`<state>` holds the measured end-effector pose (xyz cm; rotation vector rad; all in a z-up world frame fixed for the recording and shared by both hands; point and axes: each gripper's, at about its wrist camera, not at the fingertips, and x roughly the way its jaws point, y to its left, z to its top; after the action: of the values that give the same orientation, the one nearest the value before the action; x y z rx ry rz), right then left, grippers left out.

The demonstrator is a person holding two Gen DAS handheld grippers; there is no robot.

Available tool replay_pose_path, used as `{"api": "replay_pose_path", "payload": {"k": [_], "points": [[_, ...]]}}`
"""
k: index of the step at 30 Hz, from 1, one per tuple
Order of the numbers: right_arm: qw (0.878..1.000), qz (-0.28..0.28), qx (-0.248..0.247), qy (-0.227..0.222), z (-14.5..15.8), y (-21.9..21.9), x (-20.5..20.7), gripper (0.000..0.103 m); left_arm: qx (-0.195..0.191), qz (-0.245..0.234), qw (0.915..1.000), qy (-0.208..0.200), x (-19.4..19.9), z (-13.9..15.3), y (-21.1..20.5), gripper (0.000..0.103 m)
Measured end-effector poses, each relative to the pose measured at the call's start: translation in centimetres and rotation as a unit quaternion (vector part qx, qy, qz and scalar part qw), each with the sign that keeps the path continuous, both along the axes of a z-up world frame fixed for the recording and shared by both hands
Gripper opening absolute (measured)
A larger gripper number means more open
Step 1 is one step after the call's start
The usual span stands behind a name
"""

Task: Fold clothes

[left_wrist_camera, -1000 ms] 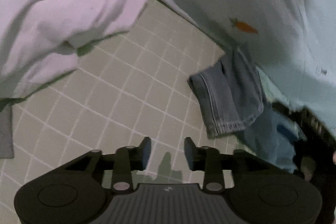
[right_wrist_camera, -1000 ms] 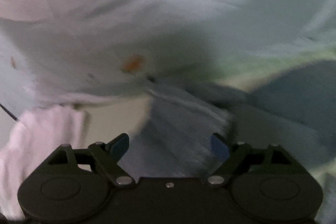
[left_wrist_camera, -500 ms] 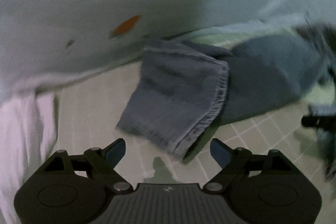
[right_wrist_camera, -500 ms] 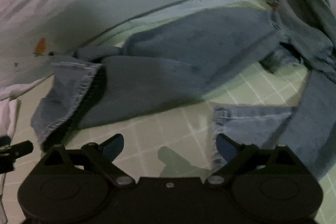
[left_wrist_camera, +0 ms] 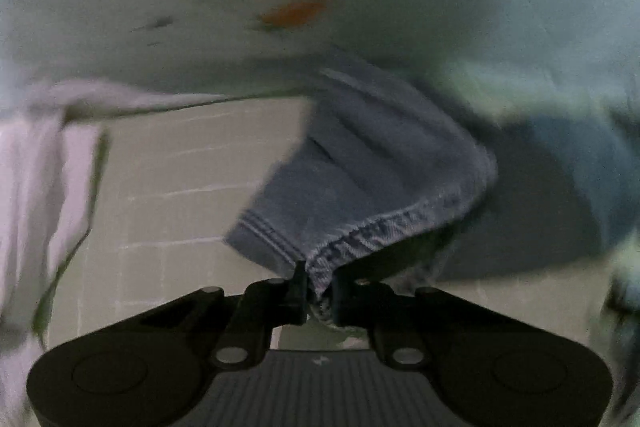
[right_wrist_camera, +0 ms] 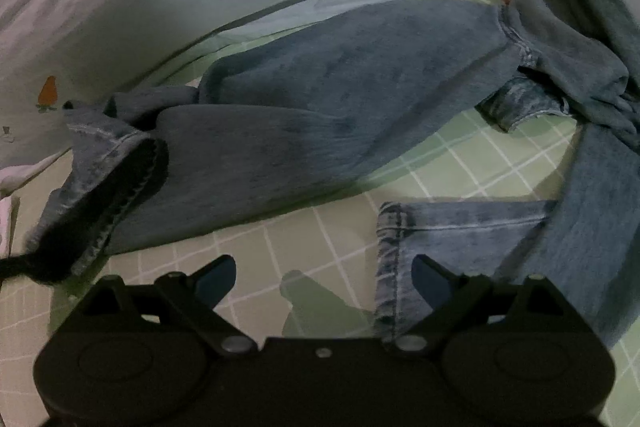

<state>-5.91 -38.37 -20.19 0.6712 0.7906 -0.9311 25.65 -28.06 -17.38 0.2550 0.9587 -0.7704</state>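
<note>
Jeans (right_wrist_camera: pixel 320 123) sprawled unfolded on checked sheet (right_wrist_camera: pixel 460 163), 1 hem pinched in left gripper (left_wrist_camera: pixel 318 291), right gripper (right_wrist_camera: pixel 324 275) agape beside other hem (right_wrist_camera: pixel 390 247); folding mostly left.

A pale green checked sheet (right_wrist_camera: pixel 472 163) with white grid lines covers the surface, brightly lit at the right, dim toward the left. In the left wrist view it shows blurred, a greyish grid.

Both black grippers, left (left_wrist_camera: pixel 319 297) and right (right_wrist_camera: pixel 323 277), show round silver pivot screws, the right's fingertips (right_wrist_camera: pixel 426 277) blue.
</note>
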Motion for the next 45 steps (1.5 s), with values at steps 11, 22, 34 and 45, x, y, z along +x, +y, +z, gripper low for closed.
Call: {"api": "replay_pose_path", "payload": {"k": [11,22,34,45], "points": [[1.0,0.014,-0.01,0.014,0.2,0.9,0.0,0.095,-0.116,0.286,0.9483,0.072,7.8,5.0,11.6,0.008],[0.999,0.02,-0.013,0.033,0.2,1.4,0.3,0.095,-0.012,0.222,0.9746,0.03,3.3,3.7,10.7,0.042],[0.998,0.043,-0.013,0.038,-0.3,2.3,2.2,0.096,0.035,0.087,0.9956,0.011,-1.5,1.6,5.8,0.071],[0.998,0.047,-0.002,0.044,-1.0,2.5,2.4,0.096,0.059,-0.016,0.9979,0.023,-2.9,-1.9,2.3,0.073]]}}
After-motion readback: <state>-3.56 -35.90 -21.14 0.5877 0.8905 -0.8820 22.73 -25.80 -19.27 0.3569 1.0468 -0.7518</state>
